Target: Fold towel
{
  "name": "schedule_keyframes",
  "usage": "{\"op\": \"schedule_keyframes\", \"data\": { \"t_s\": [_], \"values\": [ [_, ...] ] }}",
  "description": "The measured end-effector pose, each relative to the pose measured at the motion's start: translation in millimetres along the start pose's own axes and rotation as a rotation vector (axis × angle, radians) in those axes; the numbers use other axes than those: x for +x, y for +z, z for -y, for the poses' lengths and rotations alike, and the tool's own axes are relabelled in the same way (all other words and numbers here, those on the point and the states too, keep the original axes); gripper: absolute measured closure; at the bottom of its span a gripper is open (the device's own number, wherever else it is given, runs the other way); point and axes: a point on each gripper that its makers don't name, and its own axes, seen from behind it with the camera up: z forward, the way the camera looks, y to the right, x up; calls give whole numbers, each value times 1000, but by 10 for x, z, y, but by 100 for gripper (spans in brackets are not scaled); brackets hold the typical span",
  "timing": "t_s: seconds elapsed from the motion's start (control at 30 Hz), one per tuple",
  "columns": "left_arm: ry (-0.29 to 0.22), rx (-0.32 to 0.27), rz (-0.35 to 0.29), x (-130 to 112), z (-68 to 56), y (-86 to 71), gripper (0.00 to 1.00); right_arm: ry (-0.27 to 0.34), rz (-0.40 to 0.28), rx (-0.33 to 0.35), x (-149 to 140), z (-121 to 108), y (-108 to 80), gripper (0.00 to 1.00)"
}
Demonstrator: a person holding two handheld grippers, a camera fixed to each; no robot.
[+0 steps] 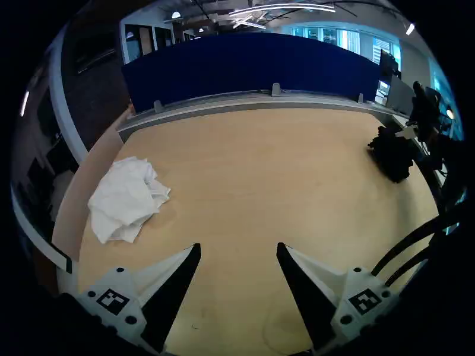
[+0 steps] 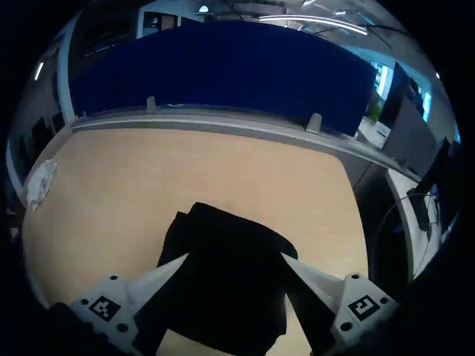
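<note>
Wooden desk (image 1: 267, 166), blue partition (image 1: 249, 65) along its far edge. Left gripper (image 1: 238, 252) spread wide, empty; white towel (image 1: 127, 199) crumpled near desk's left edge. Right gripper (image 2: 234, 256) spread wide, black towel (image 2: 228, 285) bunched between its fingers, covering the tips.

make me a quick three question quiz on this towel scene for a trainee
1. True or false: the left gripper is shut on the white towel.
2. What sits between the fingers of the right gripper? A) the white towel B) the black towel C) a cup
3. Fill in: the partition behind the table is ___.

Key: 1 false, its fingers are apart over bare table, with the towel off to one side. 2 B. 3 blue.
</note>
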Motion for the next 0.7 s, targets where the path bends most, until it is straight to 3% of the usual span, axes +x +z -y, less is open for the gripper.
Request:
{"op": "schedule_keyframes", "data": {
  "t_s": [0.37, 0.7],
  "values": [
    [-12, -17, -18, 22, -9, -20, 6, 20, -41, -17, -88, 71, -376, 0],
    [-7, -17, -18, -13, 22, -39, 5, 52, -24, -21, -412, 172, -460, 0]
  ]
}}
